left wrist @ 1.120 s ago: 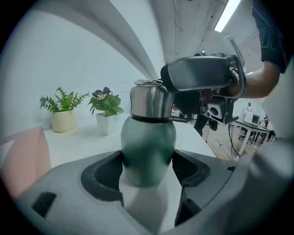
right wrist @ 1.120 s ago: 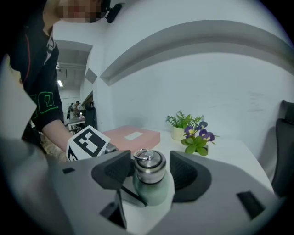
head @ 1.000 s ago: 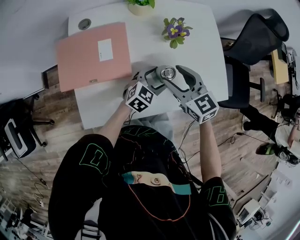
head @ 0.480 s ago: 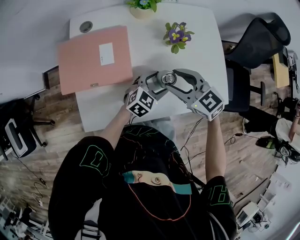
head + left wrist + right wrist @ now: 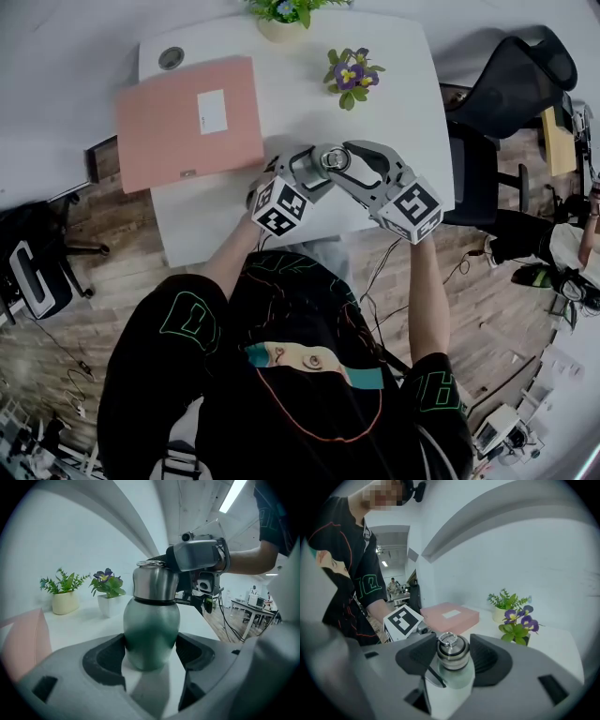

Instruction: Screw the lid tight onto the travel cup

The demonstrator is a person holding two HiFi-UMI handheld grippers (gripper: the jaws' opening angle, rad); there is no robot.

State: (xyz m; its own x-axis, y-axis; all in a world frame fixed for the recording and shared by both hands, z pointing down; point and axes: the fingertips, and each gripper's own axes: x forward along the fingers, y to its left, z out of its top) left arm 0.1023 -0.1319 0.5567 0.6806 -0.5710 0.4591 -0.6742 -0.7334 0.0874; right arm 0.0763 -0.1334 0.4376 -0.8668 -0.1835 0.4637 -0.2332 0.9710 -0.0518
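A steel travel cup [image 5: 151, 630] with a green-tinted body stands on the white table [image 5: 281, 220] near its front edge. Its ringed metal lid [image 5: 452, 649] sits on top and shows from above in the head view [image 5: 335, 159]. My left gripper [image 5: 151, 645] is shut on the cup's body, both dark pads pressed against its sides. My right gripper [image 5: 452, 652] comes in from the right at lid height, and its pads touch the lid on both sides. In the head view the left gripper [image 5: 314, 171] and the right gripper [image 5: 349, 165] meet at the cup.
A pink folder [image 5: 187, 117] lies at the table's back left. A purple-flower pot [image 5: 351, 69] and a green plant pot [image 5: 281, 14] stand behind the cup. A round cable grommet [image 5: 171, 58] is at the far left corner. A black chair [image 5: 506, 84] stands to the right of the table.
The right gripper's jaws have narrowed from standing wide around the lid to touching it. The right hand has shifted slightly right. The left gripper keeps the cup in place.
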